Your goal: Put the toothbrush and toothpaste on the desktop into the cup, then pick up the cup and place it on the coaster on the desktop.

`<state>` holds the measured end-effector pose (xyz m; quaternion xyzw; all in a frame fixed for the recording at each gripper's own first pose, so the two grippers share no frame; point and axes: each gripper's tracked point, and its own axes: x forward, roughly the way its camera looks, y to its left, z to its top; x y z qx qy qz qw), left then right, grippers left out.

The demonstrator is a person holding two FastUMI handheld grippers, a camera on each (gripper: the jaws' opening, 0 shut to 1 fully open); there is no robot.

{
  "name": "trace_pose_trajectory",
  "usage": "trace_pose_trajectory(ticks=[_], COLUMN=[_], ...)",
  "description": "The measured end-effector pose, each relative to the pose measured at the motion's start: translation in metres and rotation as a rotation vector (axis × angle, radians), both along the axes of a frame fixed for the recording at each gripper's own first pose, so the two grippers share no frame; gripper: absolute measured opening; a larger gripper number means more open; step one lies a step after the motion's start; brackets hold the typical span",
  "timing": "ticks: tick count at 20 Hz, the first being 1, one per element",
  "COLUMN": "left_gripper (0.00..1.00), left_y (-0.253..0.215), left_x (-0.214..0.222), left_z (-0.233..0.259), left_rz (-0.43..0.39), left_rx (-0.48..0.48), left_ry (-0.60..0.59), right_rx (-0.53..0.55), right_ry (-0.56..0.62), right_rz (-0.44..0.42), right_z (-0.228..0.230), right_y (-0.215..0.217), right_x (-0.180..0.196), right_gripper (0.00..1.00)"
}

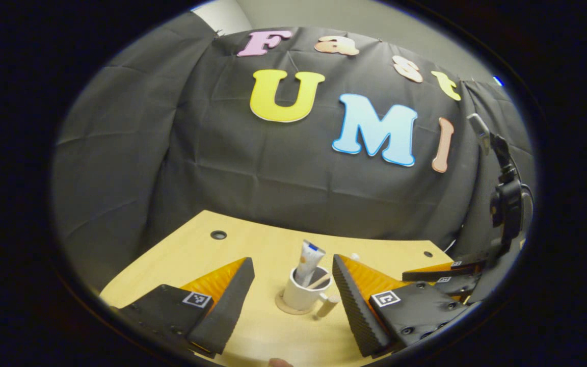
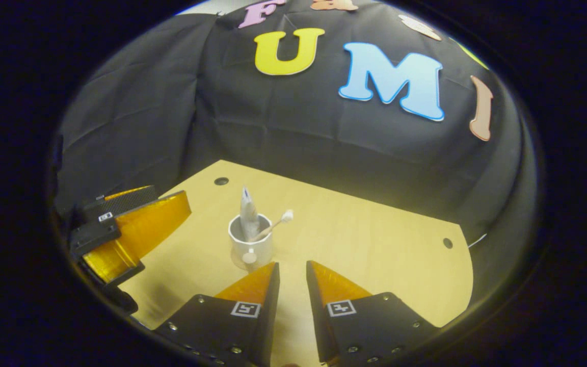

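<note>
A white cup stands upright on a round tan coaster on the wooden desktop. A toothpaste tube and a toothbrush stick up out of it. My left gripper is wide open just in front of the cup, one finger on either side and neither touching it. In the right gripper view the cup holds the tube and the brush. My right gripper is open with a narrow gap, just short of the cup, holding nothing.
The right gripper shows at the desktop's right edge with its dark handle rising above it. The left gripper sits left of the cup. Small round holes mark the desktop. Black cloth walls stand behind.
</note>
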<state>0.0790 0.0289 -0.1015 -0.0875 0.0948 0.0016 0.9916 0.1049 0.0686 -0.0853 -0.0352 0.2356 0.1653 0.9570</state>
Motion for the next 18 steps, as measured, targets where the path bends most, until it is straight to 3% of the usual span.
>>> trace_pose_trajectory(ticks=[9,14,18], left_gripper=[0.98,0.98,0.98], left_y=[-0.080,-0.124,-0.148], left_x=[0.001,-0.005,-0.010], left_z=[0.040,0.050,0.051], left_rz=[-0.095,-0.152,-0.184], left_rx=[0.050,0.056,0.060], left_ry=[-0.072,-0.093,-0.095], right_rx=[0.195,0.232,0.187], right_ry=[-0.187,-0.308,-0.437], right_rz=[-0.166,-0.259,-0.339], right_z=[0.046,0.066,0.086], right_y=[-0.081,-0.125,-0.155], right_x=[-0.024,-0.037,-0.046], right_gripper=[0.32,0.32,0.32])
